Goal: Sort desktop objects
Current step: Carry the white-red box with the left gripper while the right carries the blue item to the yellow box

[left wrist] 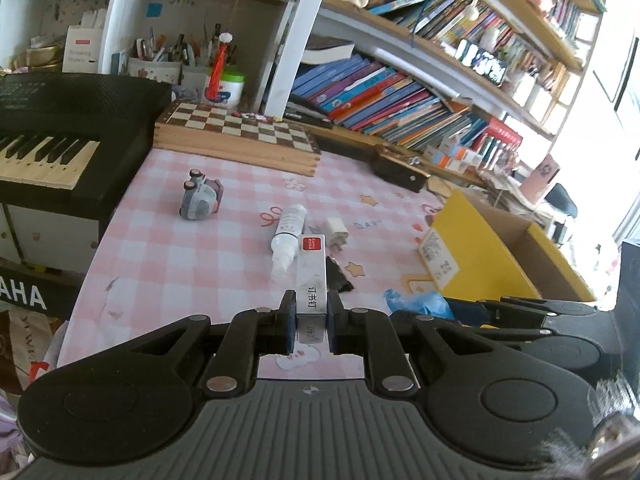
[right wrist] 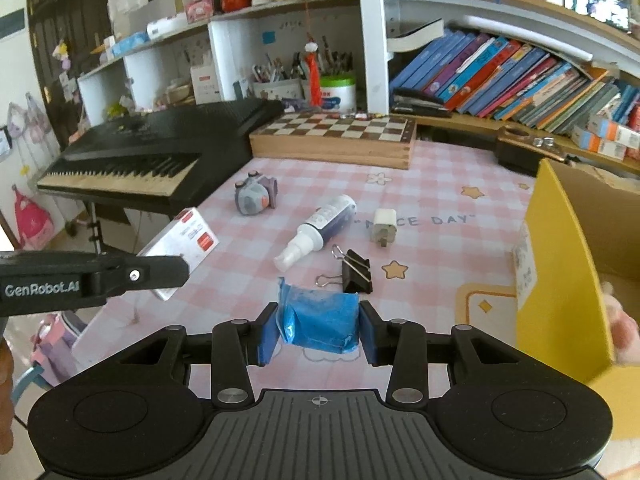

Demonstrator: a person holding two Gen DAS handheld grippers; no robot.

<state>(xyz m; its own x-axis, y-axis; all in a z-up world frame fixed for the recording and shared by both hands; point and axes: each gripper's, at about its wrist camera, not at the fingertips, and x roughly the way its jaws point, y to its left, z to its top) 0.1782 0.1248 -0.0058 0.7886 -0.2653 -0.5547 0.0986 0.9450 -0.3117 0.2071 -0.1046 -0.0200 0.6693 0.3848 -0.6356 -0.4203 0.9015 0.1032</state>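
My left gripper (left wrist: 311, 316) is shut on a silver staple box (left wrist: 311, 276) with a red label, held above the pink checked tablecloth (left wrist: 192, 264). The box (right wrist: 182, 244) and the left gripper (right wrist: 168, 270) also show at the left of the right wrist view. My right gripper (right wrist: 319, 330) is shut on a blue plastic packet (right wrist: 320, 320). On the cloth lie a white spray bottle (right wrist: 320, 228), a white charger plug (right wrist: 383, 226), a black binder clip (right wrist: 354, 270) and a grey toy camera (right wrist: 254, 196).
A yellow cardboard box (right wrist: 560, 264) stands open at the right, with a pink plush thing (right wrist: 624, 328) inside. A wooden chessboard box (right wrist: 336, 140) and a black keyboard (right wrist: 152, 152) stand behind. Bookshelves rise at the back.
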